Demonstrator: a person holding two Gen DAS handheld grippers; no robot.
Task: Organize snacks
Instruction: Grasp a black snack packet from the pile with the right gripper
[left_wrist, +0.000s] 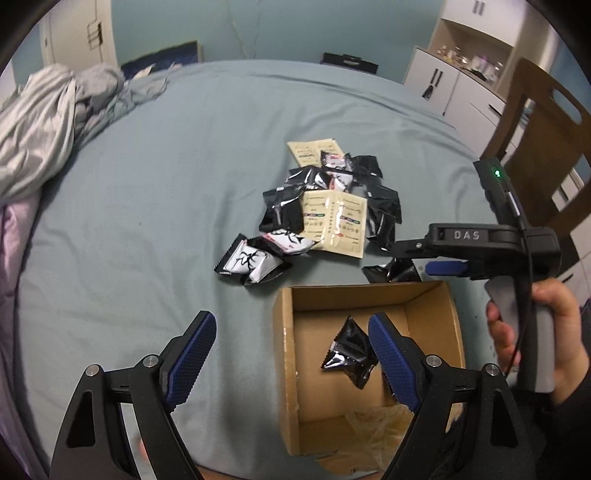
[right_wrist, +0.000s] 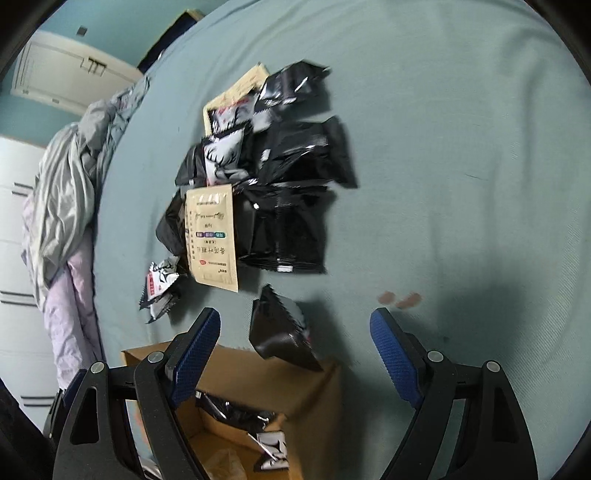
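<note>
A heap of snack packets (left_wrist: 325, 206), black, black-and-white and beige, lies mid-bed on the teal sheet. In front of it stands an open cardboard box (left_wrist: 284, 369) with a black packet (left_wrist: 349, 347) inside. My left gripper (left_wrist: 291, 332) hangs open over the box's left wall, nothing between its fingers. My right gripper (left_wrist: 413, 258), held by a hand (left_wrist: 535, 332), hovers just beyond the box over a lone black packet (left_wrist: 388, 271). In the right wrist view the right gripper (right_wrist: 295, 332) is open above that black packet (right_wrist: 280, 332), its pads clear of it. The box (right_wrist: 258, 384) holds packets below.
Crumpled grey bedding (left_wrist: 55, 122) lies at the bed's left side. A wooden chair (left_wrist: 535, 147) and white cabinets (left_wrist: 461, 85) stand to the right. A small reddish stain (right_wrist: 400, 299) marks the sheet. Bare sheet stretches left of the heap.
</note>
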